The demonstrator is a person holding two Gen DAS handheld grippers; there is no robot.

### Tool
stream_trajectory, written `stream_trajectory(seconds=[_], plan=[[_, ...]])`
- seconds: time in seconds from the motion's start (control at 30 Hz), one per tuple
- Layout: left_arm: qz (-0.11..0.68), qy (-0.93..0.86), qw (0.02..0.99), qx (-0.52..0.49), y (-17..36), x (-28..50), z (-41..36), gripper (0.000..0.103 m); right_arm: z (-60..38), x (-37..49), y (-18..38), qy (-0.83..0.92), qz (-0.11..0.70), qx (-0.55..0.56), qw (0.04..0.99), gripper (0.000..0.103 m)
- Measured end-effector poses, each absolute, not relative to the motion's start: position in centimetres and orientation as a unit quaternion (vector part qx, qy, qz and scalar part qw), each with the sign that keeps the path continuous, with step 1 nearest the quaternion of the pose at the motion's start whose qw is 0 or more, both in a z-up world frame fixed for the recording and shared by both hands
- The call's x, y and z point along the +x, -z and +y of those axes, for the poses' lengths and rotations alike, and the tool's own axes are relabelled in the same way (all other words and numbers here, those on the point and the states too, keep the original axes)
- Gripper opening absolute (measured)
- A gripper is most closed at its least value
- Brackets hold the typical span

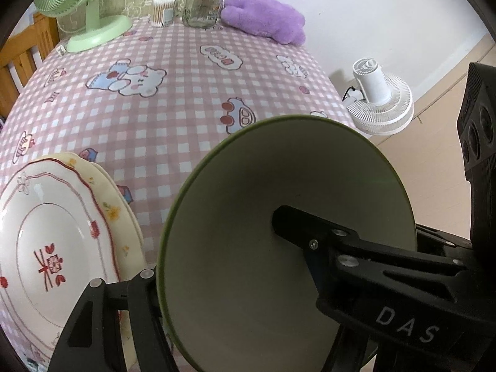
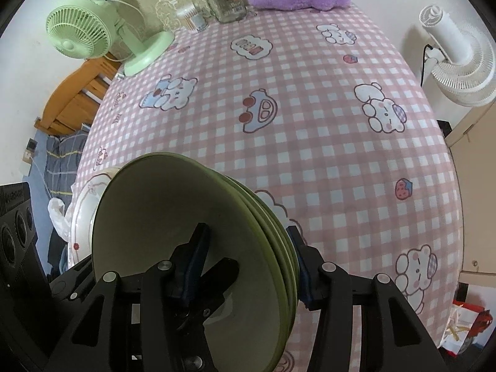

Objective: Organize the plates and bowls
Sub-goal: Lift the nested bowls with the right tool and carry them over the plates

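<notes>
My left gripper is shut on the rim of a green bowl with a cream inside, held on edge above the checked tablecloth. One finger lies inside the bowl and the other behind it. Two stacked plates, white with red trim over a yellow flowered one, lie to its left. My right gripper is shut on a nested stack of green bowls, also tilted on edge. The white plate shows behind that stack on the left.
At the table's far end stand a green desk fan, a glass jar, a cotton swab box and a purple plush toy. A white fan sits off the right edge. A wooden chair is at left.
</notes>
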State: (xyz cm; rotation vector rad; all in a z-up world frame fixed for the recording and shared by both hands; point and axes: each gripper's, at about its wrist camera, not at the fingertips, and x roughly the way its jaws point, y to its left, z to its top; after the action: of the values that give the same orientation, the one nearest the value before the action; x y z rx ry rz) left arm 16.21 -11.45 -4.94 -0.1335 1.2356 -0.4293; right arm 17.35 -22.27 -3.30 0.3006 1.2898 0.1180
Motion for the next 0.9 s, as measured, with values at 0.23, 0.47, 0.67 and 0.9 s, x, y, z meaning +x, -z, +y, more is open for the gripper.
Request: stream_trajectory(seconds=[0.23,0.47,0.67,0.9], plan=[[0.561,0.216,0.797,-0.051,3.0,14.8,-10.4,0.072,-21.1,15.5,0.9,-0.036,0.581,0.151,0.799,0.053],[0.559,0.208,0.801,-0.049,2.3,13.3,-9.5,0.072,-20.3,13.8,0.2,-0.032,0.578,0.165,0.798,0.053],[0.551,0.173,0.814,-0.057,1.4,12.6,-8.5,0.072,-19.1,14.0,-0.4,-0.066,0.574,0.153,0.802,0.053],[0.547,0.152,0.821,-0.069,0.8,12.6,-6.0,0.072,-16.9,14.6,-0.7,-0.092,0.576,0.141,0.8,0.053]])
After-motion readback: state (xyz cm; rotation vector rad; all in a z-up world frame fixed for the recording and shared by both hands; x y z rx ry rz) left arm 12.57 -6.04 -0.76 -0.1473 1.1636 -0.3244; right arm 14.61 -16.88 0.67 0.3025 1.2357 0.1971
